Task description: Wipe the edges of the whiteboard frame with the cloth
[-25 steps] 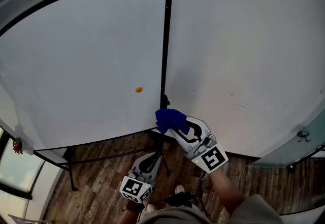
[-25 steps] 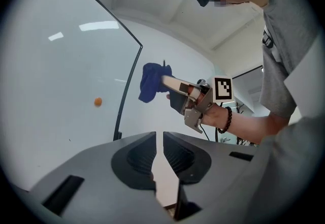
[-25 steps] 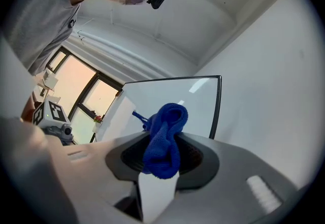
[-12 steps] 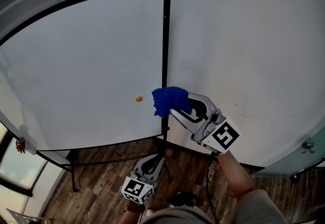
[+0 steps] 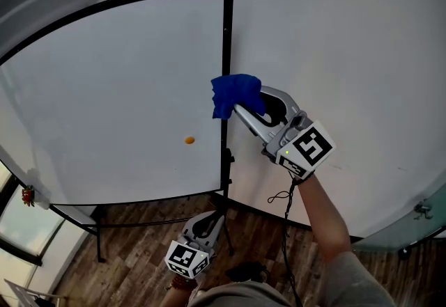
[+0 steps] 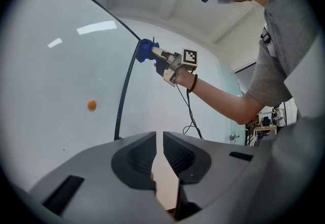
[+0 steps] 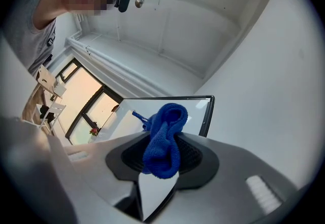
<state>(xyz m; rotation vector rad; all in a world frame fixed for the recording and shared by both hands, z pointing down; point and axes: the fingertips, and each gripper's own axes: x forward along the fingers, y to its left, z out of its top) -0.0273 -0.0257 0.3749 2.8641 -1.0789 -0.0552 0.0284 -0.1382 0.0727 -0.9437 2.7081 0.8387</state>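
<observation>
**Holding the line on the right-hand stroke**

My right claw (image 5: 240, 102) was clamped on the blue cloth (image 5: 233, 94). A thick fold of it bulged out past the jaws in the right gripper view. From the head view the cloth lay over the black right-hand upright of the whiteboard frame (image 5: 226, 41), higher than the orange dot (image 5: 189, 139) on the whiteboard (image 5: 104, 90) and well below the top corner. It looked to be touching the rail, though I could not confirm the pressure from that angle.

My left claw (image 5: 208, 226) hung low near the floor (image 5: 132, 243). Its jaws were drawn together to a sliver, nothing was between them, and it had no part in the stroke.

To do this step well, I judged the bulging fold had to wrap the rail, not skate along the board face beside it. That meant angling the claw slightly toward the wall (image 5: 348, 34), so the cloth bore on both the front and the outer side of the upright. I reckoned the stroke should run straight along the rail at a steady pace, with light, even pressure. Too hard, and the stand might rock or the cloth drag out of the jaws. At the rounded top corner the wrist would need to turn with the bend.
</observation>
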